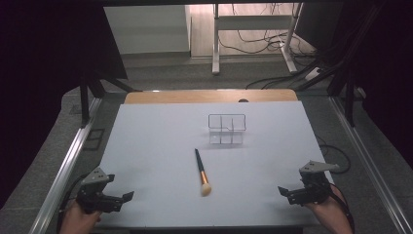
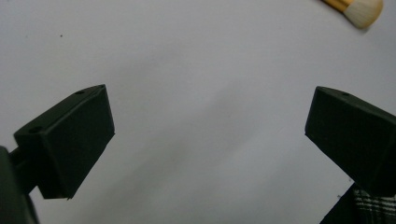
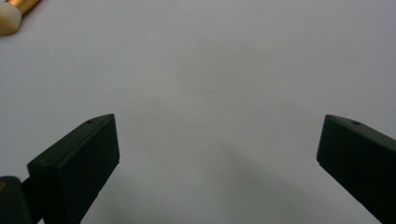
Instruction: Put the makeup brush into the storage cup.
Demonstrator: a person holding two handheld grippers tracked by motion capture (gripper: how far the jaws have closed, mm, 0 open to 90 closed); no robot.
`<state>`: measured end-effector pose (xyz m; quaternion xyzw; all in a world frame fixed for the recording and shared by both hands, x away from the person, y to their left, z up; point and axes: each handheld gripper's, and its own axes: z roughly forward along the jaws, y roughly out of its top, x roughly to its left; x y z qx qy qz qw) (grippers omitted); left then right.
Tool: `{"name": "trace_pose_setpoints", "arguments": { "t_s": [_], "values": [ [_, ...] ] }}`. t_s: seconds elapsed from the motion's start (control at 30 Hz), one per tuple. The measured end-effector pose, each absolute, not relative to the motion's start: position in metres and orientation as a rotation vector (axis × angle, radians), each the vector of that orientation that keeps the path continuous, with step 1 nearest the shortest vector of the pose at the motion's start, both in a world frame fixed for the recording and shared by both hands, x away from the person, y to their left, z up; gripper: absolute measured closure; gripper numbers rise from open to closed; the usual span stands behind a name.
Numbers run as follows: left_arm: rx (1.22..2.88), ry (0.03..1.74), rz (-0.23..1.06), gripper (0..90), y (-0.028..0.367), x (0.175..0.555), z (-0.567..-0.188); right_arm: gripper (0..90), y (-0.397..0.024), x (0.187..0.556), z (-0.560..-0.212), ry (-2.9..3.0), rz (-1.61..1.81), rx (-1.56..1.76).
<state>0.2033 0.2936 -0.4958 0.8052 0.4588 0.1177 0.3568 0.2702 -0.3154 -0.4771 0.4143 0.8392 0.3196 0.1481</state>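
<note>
A makeup brush point(image 1: 200, 172) with a black handle, gold ferrule and pale bristles lies on the white table point(image 1: 160, 146), bristles toward me. Behind it stands a clear plastic organiser point(image 1: 226, 128) with several compartments. My left gripper point(image 1: 124, 198) rests near the front left corner, open and holding nothing. My right gripper point(image 1: 285, 192) rests near the front right corner, also open and holding nothing. In the left gripper view the brush head point(image 2: 362, 9) sits at the top right, far beyond the jaws. In the right gripper view the brush head point(image 3: 11, 16) sits at the top left.
A wooden strip point(image 1: 209, 96) runs along the table's far edge. Metal rails point(image 1: 68, 156) flank the table on both sides. Cables point(image 1: 336, 156) lie on the grey floor to the right, and a desk frame point(image 1: 253, 34) stands behind.
</note>
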Motion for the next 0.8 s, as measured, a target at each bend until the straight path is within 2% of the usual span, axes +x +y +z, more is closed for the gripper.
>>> {"name": "trace_pose_setpoints", "arguments": {
  "t_s": [0.8],
  "values": [
    [2.048,1.124,0.344,1.2,0.29,0.201,-0.489,0.0,-0.318,0.267,-0.465,2.303,1.134,1.115]
  ]
}}
